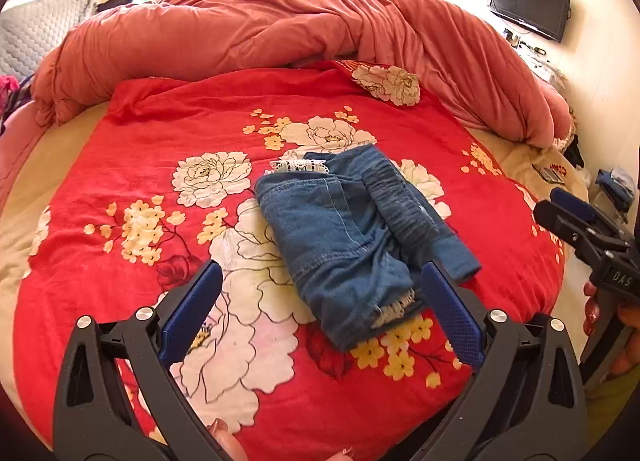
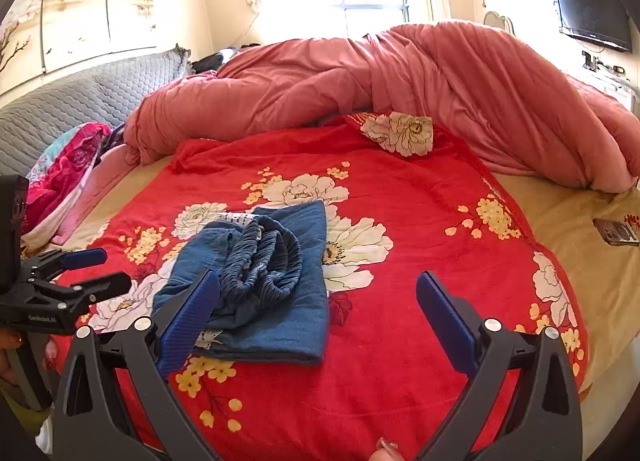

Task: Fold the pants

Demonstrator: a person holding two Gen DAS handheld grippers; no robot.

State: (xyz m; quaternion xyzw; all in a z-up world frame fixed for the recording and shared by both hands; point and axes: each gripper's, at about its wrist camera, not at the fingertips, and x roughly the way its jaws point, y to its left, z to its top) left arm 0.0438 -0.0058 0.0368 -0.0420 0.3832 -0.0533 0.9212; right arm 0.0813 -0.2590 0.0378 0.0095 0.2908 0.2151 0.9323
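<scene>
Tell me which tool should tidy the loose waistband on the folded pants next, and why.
Probably the right tool. The waistband bunches just ahead of its left finger, on the pants. The left tool faces the lace hem end instead. Both tools are open and empty.

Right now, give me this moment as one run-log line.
pants: folded bundle on red floral blanket | left gripper: open, empty | right gripper: open, empty | nothing held

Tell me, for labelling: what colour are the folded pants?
Blue denim pants; clearest in the left wrist view.
</scene>
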